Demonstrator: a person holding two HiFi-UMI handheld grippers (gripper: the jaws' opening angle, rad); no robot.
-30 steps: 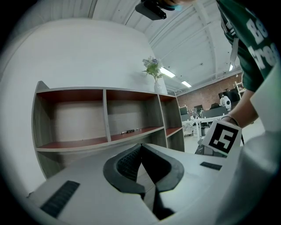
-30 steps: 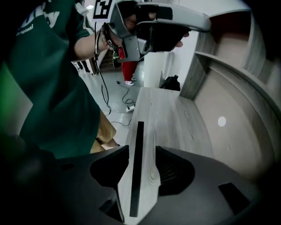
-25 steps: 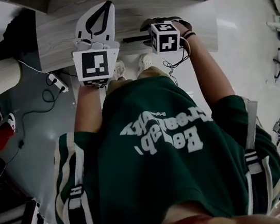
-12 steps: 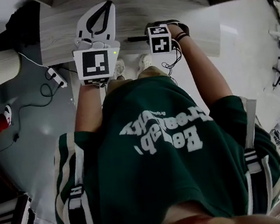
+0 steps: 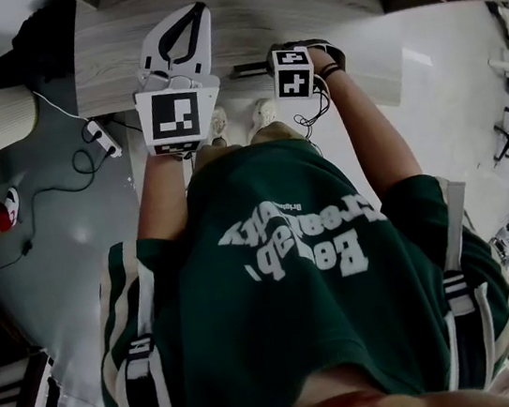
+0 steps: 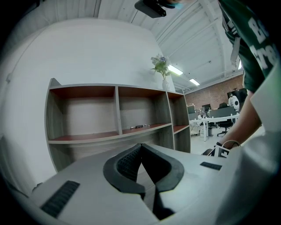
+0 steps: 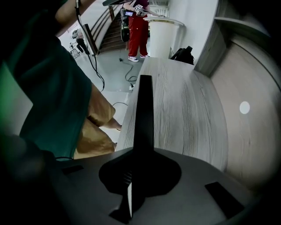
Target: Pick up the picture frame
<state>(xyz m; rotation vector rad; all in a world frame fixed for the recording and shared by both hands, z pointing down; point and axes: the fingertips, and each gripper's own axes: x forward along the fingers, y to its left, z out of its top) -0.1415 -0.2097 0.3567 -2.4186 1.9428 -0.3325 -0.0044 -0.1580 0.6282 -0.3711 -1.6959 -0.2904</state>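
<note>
The picture frame (image 7: 144, 114) is a thin black slab standing on edge on the pale wooden table (image 7: 189, 114), near its front edge. My right gripper (image 7: 139, 162) points straight down over it. Its jaws are closing, with the frame's top edge pinched between them. In the head view only a short dark strip of the picture frame (image 5: 249, 69) shows left of the right gripper (image 5: 293, 71), whose marker cube hides the jaws. My left gripper (image 5: 196, 12) is held level over the table (image 5: 245, 10), left of the frame. The left gripper (image 6: 141, 151) has its tips touching and nothing between them.
A wooden shelf unit (image 6: 116, 114) stands beyond the table, with pens (image 6: 139, 126) on one shelf and a vase of flowers (image 6: 161, 70) on top. A power strip (image 5: 101, 143) and cables lie on the floor at the left. A white pillar (image 7: 161, 37) and a black bag (image 7: 182, 55) are past the table's far end.
My right hand has sunk toward the table's front edge onto the frame, and its marker cube looks smaller. The left gripper has hardly moved.
</note>
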